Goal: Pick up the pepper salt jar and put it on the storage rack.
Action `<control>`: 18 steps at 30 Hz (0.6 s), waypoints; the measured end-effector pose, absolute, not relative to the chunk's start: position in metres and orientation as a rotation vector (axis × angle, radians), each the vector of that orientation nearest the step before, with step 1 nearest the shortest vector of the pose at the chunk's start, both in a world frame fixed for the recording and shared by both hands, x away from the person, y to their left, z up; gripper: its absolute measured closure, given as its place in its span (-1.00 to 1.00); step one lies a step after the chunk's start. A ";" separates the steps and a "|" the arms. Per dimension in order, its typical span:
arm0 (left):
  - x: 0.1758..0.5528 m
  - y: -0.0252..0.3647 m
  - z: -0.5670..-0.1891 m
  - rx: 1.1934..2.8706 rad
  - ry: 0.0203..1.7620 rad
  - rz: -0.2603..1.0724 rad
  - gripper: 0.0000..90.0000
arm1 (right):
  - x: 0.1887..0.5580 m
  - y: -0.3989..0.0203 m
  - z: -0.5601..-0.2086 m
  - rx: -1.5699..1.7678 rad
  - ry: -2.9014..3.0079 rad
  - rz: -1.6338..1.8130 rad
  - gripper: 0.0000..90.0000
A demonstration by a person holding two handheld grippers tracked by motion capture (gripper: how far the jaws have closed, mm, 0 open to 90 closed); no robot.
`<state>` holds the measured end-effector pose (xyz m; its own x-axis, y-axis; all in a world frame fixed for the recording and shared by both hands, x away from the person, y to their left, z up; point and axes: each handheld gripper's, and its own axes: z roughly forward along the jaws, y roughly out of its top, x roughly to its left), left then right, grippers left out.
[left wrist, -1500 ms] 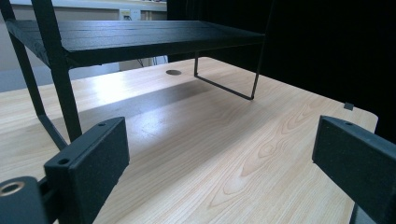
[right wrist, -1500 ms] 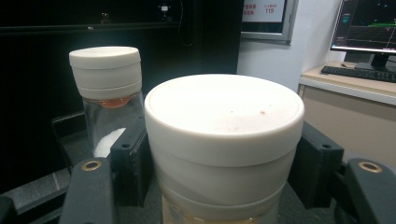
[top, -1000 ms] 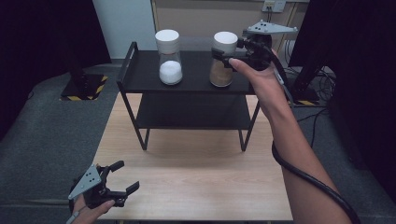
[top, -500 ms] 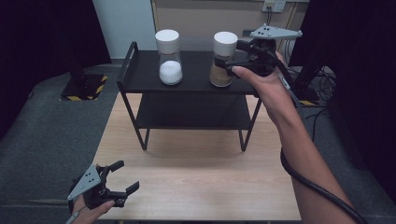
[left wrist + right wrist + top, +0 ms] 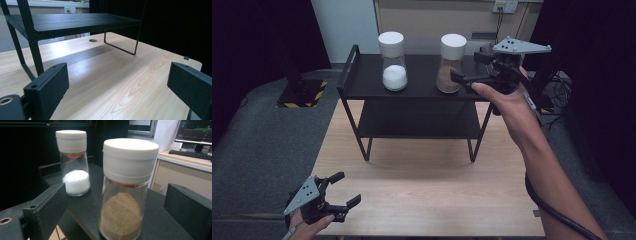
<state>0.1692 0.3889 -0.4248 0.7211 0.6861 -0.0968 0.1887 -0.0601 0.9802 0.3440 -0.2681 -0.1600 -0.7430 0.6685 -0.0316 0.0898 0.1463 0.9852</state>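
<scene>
Two white-capped glass shakers stand on the top of a black shelf rack (image 5: 362, 87): one with white grains (image 5: 393, 67) at the left, one with brown powder (image 5: 451, 65) (image 5: 125, 205) at the right. My right gripper (image 5: 471, 66) hovers level at the brown shaker's right side. Its jaws have just been opening and now stand open. The shaker stands upright just in front of the tips, and the pads do not touch it. My left gripper (image 5: 346, 188) (image 5: 117, 75) rests open over the wooden table (image 5: 427, 195) at the front left, holding nothing.
The rack has a lower shelf (image 5: 417, 122) and thin legs that stand on the table. A raised end rail (image 5: 348, 65) closes the top shelf's left side. Grey carpet surrounds the table. A cable (image 5: 557, 210) trails from the right gripper along the forearm.
The right gripper has drawn back to the right, off the brown shaker, and its jaws have spread wider. The shaker stays on the shelf. The left gripper has kept still.
</scene>
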 end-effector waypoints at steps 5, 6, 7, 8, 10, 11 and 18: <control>0.169 0.388 -0.425 1.613 0.725 0.475 -0.95 | 0.337 -0.272 -0.166 0.716 1.965 1.640 -0.90; 0.169 0.388 -0.424 1.614 0.725 0.476 -0.95 | 0.337 -0.272 -0.167 0.715 1.965 1.641 -0.90; 0.168 0.388 -0.424 1.615 0.724 0.477 -0.95 | 0.336 -0.273 -0.168 0.714 1.964 1.644 -0.90; 0.168 0.388 -0.424 1.615 0.724 0.478 -0.95 | 0.335 -0.274 -0.170 0.715 1.961 1.650 -0.90; 0.168 0.389 -0.424 1.614 0.724 0.480 -0.95 | 0.333 -0.275 -0.174 0.717 1.955 1.660 -0.90; 0.168 0.389 -0.424 1.616 0.723 0.481 -0.95 | 0.333 -0.276 -0.176 0.715 1.951 1.667 -0.90; 0.168 0.390 -0.423 1.614 0.726 0.485 -0.95 | 0.323 -0.278 -0.191 0.695 1.931 1.702 -0.91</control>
